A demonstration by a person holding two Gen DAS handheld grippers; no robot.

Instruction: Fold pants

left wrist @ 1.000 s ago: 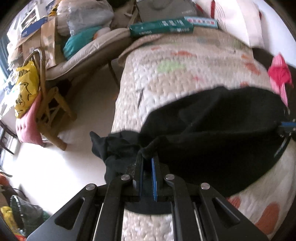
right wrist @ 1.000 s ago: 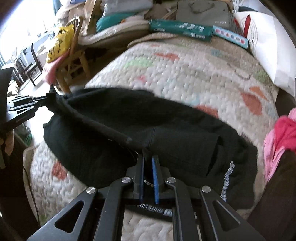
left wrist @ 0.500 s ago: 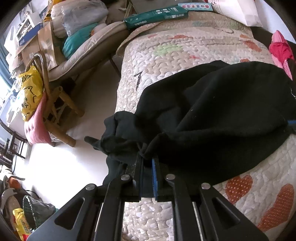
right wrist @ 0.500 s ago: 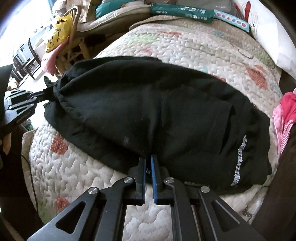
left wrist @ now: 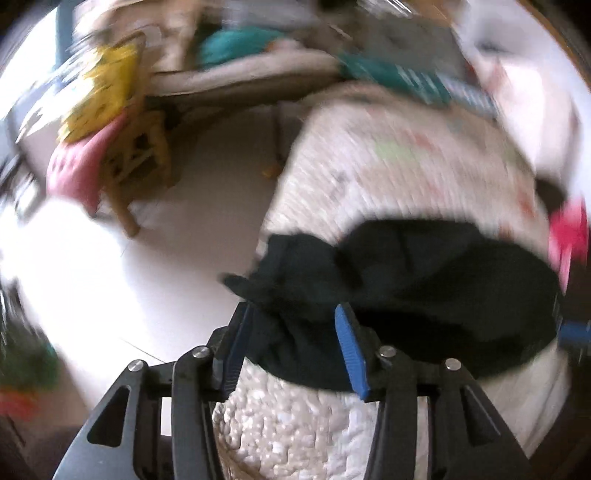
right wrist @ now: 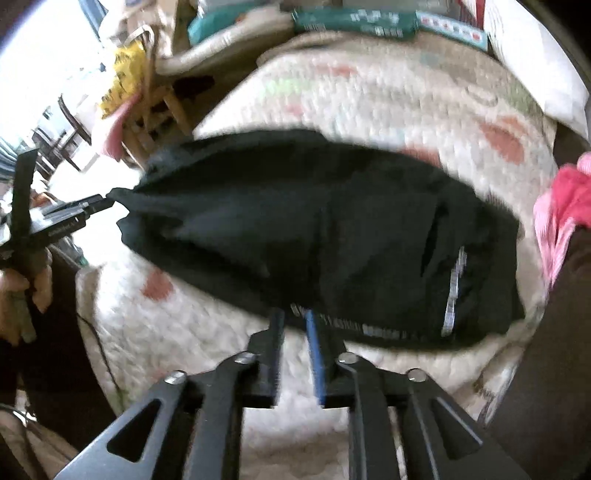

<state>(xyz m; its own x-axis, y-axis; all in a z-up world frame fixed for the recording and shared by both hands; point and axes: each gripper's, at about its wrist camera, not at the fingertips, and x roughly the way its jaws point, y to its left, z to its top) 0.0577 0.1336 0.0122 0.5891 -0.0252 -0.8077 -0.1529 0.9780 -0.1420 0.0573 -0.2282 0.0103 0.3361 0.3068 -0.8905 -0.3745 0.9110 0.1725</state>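
In the left wrist view, the left tool (left wrist: 291, 332) is seen with its two blue-padded fingers spread wide, and nothing is gripped between them; the bunched end of the black pants (left wrist: 424, 291) lies in the gap and just ahead of the fingertips, draped over the edge of the bed. In the right wrist view, the right tool (right wrist: 293, 332) is seen with its fingers set a narrow way apart, their tips at the near hem of the pants (right wrist: 314, 229); whether cloth is touched there cannot be told through the blur, but nothing is seen clamped. The pants are laid flat across the quilted bedspread (right wrist: 388, 99), folded into a long dark band that runs from the bed's left edge toward the right, with a strip of white lettering (right wrist: 452, 291) shown near the right end. At the left end of the garment, the left tool (right wrist: 74, 214) is seen from the side, its tip just beside the cloth, held in a person's hand (right wrist: 22, 284). A pink garment (right wrist: 565, 199) is lying at the right edge of the bed, just beside the pants. Past the far end of the bed, a teal box (right wrist: 354, 20) is lying crosswise, and a white pillow (right wrist: 535, 59) is propped to the right. On the floor to the left, a wooden chair (left wrist: 136, 166) is standing with a yellow bag (left wrist: 99, 96) and a pink cushion (left wrist: 79, 166) on it. Both views are smeared by motion blur.
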